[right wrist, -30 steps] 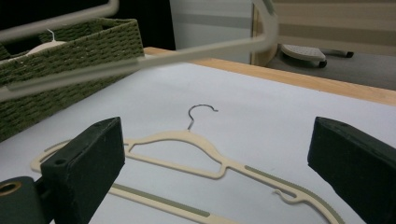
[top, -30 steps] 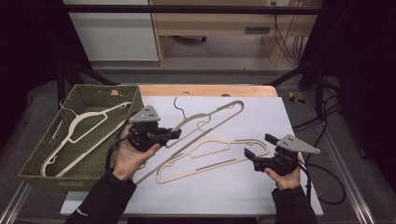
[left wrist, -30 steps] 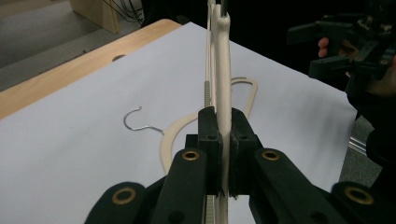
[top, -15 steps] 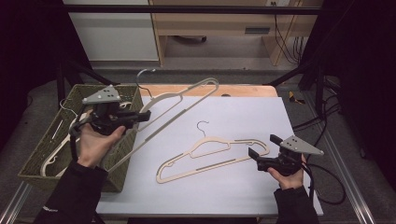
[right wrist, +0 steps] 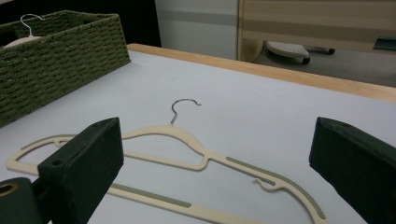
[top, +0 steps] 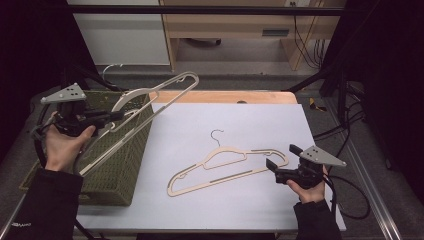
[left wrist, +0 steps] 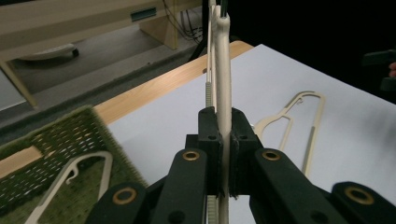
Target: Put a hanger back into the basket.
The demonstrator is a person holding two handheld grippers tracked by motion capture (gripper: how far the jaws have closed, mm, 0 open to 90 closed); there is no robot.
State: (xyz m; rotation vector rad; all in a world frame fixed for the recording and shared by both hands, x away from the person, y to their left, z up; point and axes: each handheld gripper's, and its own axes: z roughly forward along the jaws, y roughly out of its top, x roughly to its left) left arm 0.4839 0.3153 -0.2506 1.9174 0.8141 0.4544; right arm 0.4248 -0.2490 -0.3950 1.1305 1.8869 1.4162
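Room, dim at both sides. Floor (top: 240, 62): grey, carpet-like, beyond the tabletop. White cabinet (top: 117, 32) at the back left. Pale wooden desk (top: 235, 22) at the back centre, with a chair base (right wrist: 287, 50) beneath it. Black cables (top: 305, 30) hanging at the back right. Black metal frame bar (top: 200, 9) across the top.

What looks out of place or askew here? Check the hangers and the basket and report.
Nothing looks damaged or spilled. One hanger is tilted in the air above the basket, clamped in the left gripper. The other hanger lies flat on the table ahead of the open right gripper. A third hanger lies inside the basket.
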